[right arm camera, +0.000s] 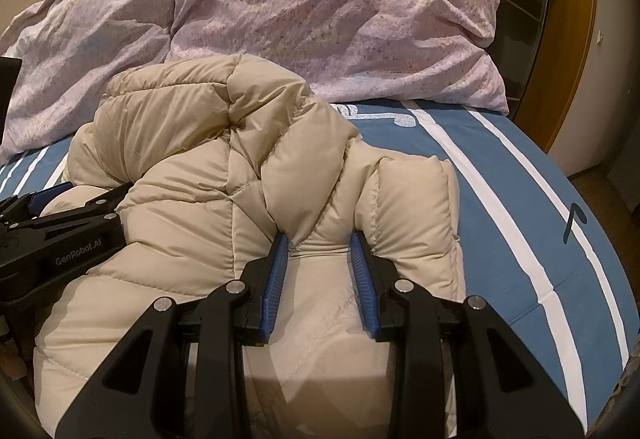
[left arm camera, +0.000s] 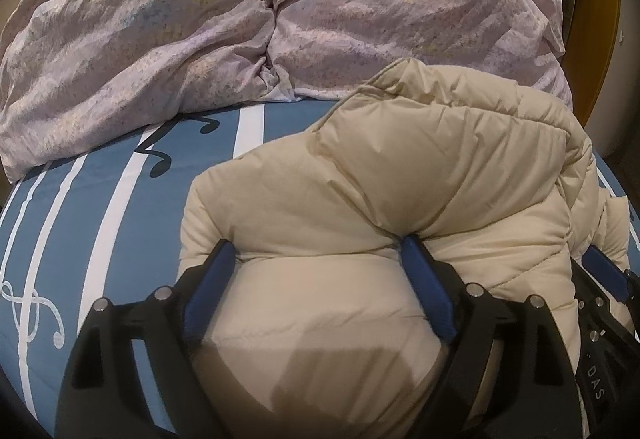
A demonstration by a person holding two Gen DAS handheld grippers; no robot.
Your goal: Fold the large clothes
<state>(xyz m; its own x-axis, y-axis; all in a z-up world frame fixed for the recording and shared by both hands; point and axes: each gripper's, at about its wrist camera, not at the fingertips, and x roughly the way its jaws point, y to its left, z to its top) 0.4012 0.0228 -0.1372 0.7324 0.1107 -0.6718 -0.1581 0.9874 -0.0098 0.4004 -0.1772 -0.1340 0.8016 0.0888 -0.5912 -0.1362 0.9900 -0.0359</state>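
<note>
A beige puffer jacket [left arm camera: 400, 199] lies bunched on the blue striped bedsheet [left arm camera: 100, 199], just in front of the lilac duvet [left arm camera: 160, 19] heaped behind it. Only the left wrist view shows the white treble-clef print [left arm camera: 28, 303] on the sheet to the jacket's left; only the right wrist view shows the wooden door frame [right arm camera: 576, 39] well to the jacket's right, and the left tool's black body from the side, lying against the jacket's left flank.

The left gripper [left arm camera: 316, 251] is spread wide, a thick padded roll of jacket bulging between its blue pads [left arm camera: 428, 291], both of which press into the fabric. The right gripper [right arm camera: 320, 239] stands about half closed around a narrower ridge of the jacket; its pads seem to touch the fabric, though how firmly they pinch is hard to judge
</note>
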